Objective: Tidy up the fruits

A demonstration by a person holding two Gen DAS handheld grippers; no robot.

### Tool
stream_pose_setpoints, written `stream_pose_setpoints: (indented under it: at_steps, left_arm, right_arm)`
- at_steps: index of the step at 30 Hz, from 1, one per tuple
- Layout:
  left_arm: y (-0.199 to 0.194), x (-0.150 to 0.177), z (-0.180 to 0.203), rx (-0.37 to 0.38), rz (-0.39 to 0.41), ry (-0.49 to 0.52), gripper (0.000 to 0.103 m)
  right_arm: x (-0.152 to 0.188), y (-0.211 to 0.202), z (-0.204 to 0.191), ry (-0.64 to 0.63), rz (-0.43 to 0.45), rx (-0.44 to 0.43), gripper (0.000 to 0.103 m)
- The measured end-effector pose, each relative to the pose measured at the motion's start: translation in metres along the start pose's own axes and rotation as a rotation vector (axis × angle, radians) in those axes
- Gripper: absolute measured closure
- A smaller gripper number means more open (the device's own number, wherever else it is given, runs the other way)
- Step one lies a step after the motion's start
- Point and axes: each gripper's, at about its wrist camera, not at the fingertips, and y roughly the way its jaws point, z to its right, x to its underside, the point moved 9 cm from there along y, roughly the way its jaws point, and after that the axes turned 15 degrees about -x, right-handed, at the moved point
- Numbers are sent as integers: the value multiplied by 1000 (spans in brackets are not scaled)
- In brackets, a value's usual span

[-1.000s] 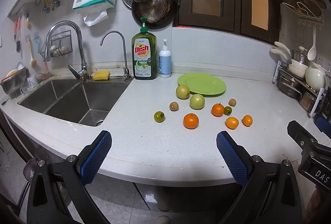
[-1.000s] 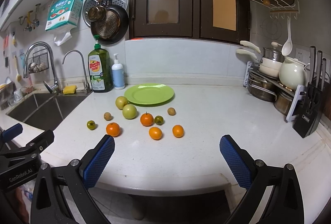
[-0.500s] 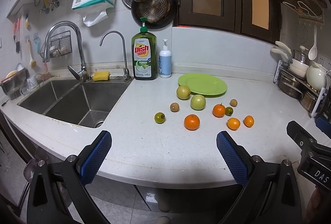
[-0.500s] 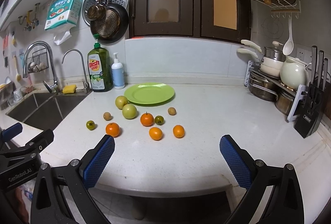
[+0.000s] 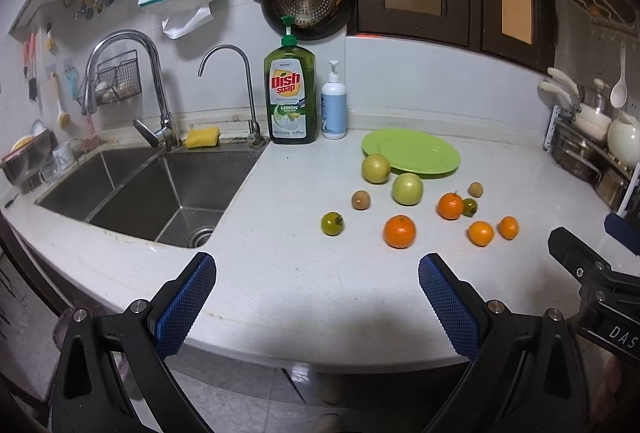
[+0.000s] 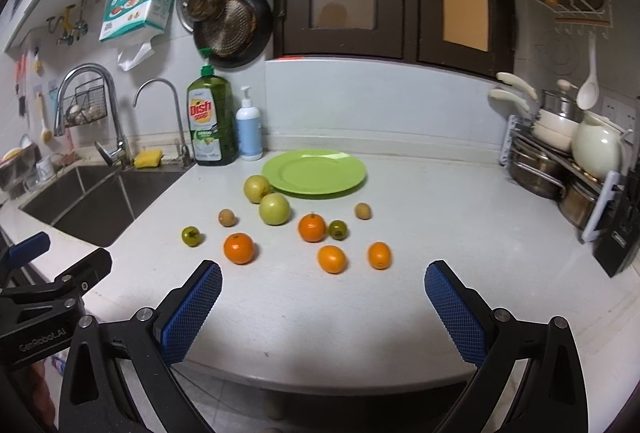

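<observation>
The left gripper (image 5: 316, 297) is held with its blue-padded fingers spread wide and nothing between them, over the near edge of the white stone countertop (image 5: 288, 273); the right gripper (image 6: 322, 303) is likewise held wide apart and empty at the counter's front. No fruit has yet been gathered: the round lime-green plate (image 6: 320, 173) is seen bare, so the whole task is judged still to be done. Scattered on the counter before the plate are four oranges (image 6: 239, 248), two pale green apple-like fruits (image 6: 274, 209), two small dark green fruits (image 6: 191, 235) and two small brown fruits (image 6: 227, 217). On the tall green bottle (image 5: 291, 93) "Dish soap" and "LEMON" can be read; on the left gripper's body "GenRobot.AI" is printed.
</observation>
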Motion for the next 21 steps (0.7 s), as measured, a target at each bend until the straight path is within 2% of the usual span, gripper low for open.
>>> stream_pose_setpoints:
  at_steps: [3, 11, 16, 21]
  left_arm:
    - [15, -5, -2, 5, 0, 23, 0]
    - [63, -18, 5, 56, 2, 134, 14]
    - [97, -21, 19, 124, -4, 217, 20]
    - [126, -15, 38, 192, -30, 300, 27]
  right_arm:
    - [-4, 21, -9, -2, -19, -34, 1]
    - [-12, 80, -30, -20, -77, -107, 7]
    - [-6, 120, -38, -32, -143, -128, 15]
    - [9, 151, -40, -25, -227, -148, 27]
